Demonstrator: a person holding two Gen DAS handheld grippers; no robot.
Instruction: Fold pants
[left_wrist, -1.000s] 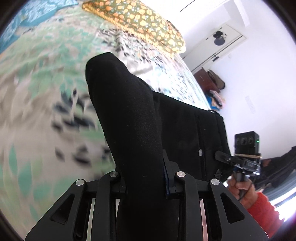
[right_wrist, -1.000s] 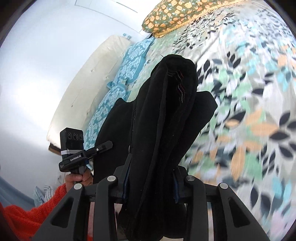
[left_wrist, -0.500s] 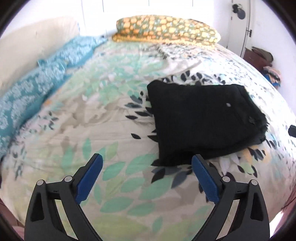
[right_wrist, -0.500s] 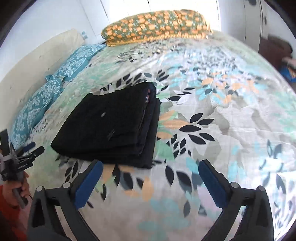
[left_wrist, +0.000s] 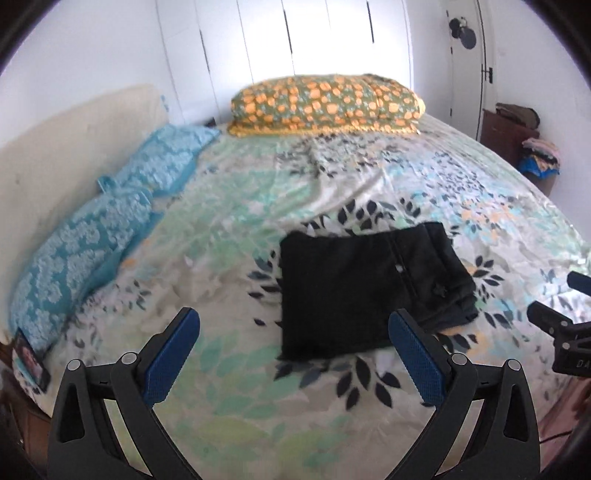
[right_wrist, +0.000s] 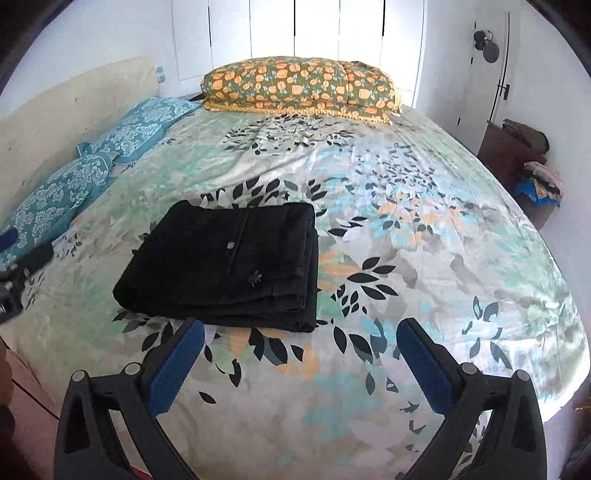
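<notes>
The black pants lie folded into a squarish stack on the leaf-print bed, toward its near edge and closer to the side where the blue pillows line up than to the far end with the orange-flowered pillow. Both claws stand wide and hold nothing: the left claw hangs above the near edge with the stack just beyond its right finger, and the right claw hovers in front of the stack's near right corner. The fold looks finished to me, so the risk now is undoing it. The layers at the near edge are not quite flush (the lower ones stick out past the top at the right corner), and a finger passing low over them could catch a layer and drag it open. The soft, rumpled bedding would let the stack slide or slump if nudged.
</notes>
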